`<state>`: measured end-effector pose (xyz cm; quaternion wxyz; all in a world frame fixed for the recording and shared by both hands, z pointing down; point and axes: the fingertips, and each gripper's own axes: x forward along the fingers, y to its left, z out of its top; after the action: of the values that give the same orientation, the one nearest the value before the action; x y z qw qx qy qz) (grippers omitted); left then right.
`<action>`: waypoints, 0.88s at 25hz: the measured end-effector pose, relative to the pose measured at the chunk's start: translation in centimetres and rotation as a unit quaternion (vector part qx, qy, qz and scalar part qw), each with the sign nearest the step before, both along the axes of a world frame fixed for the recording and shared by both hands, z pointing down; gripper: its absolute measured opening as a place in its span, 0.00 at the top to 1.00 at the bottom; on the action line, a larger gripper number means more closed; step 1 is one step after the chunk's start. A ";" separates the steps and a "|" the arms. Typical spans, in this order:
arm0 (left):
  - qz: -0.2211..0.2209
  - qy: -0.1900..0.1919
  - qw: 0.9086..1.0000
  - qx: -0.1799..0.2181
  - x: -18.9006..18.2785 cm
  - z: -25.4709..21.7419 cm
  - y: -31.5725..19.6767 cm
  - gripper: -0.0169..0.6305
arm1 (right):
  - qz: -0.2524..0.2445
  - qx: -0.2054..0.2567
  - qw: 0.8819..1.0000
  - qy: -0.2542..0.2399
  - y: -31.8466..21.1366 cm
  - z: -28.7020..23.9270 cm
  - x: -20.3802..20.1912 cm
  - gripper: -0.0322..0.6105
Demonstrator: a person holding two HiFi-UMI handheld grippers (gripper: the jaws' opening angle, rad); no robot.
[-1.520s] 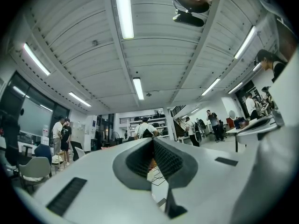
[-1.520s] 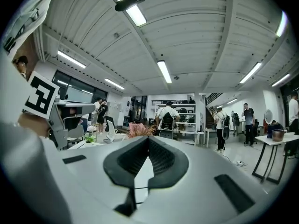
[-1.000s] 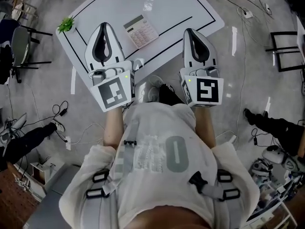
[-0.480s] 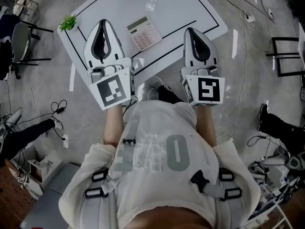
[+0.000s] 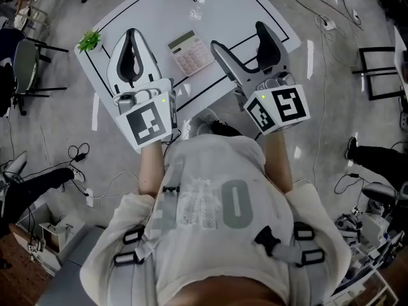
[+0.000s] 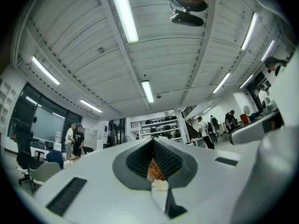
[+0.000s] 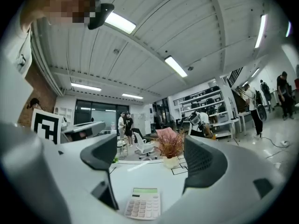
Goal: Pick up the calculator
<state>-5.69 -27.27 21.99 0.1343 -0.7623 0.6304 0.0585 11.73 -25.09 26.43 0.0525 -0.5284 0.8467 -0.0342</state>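
The calculator (image 5: 190, 51) lies flat on the white table (image 5: 255, 11), light-coloured with a green display; in the right gripper view the calculator (image 7: 143, 203) sits low, just ahead of the jaws. My right gripper (image 5: 239, 37) hovers to its right, jaws opening and wide apart, with nothing between them. In its own view the right gripper (image 7: 152, 162) frames the table and the calculator. My left gripper (image 5: 132, 33) hovers left of the calculator, shut and empty. In its own view the left gripper (image 6: 153, 141) points slightly upward.
A small green plant (image 5: 89, 40) stands at the table's left corner, and a pink plant in a white pot (image 7: 170, 146) at the far edge. Cables lie on the floor. A chair (image 5: 25, 62) stands left, a black frame (image 5: 382, 69) right. People stand far off.
The right gripper's jaws have gone from shut to wide apart, and it has rolled and shifted forward over the table. The left gripper has edged forward too.
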 end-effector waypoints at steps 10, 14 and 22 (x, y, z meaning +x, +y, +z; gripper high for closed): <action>-0.001 -0.008 1.000 0.002 -0.6 0.2 -0.4 0.94 | -0.032 -0.036 0.999 0.007 -1.2 1.2 -1.8 0.19; -0.002 -0.010 1.000 -0.001 -1.2 0.5 -0.6 0.94 | -0.053 -0.043 0.998 0.001 -1.2 1.8 -3.1 0.18; -0.010 -0.014 1.000 -0.013 -1.9 1.3 -0.7 0.94 | -0.067 -0.109 0.991 0.027 -2.1 4.6 -5.0 0.18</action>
<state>-7.58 -27.99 23.25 0.1340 -0.7585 0.6366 0.0385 6.68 -27.16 31.04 -0.0308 -0.4734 0.8727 -0.1150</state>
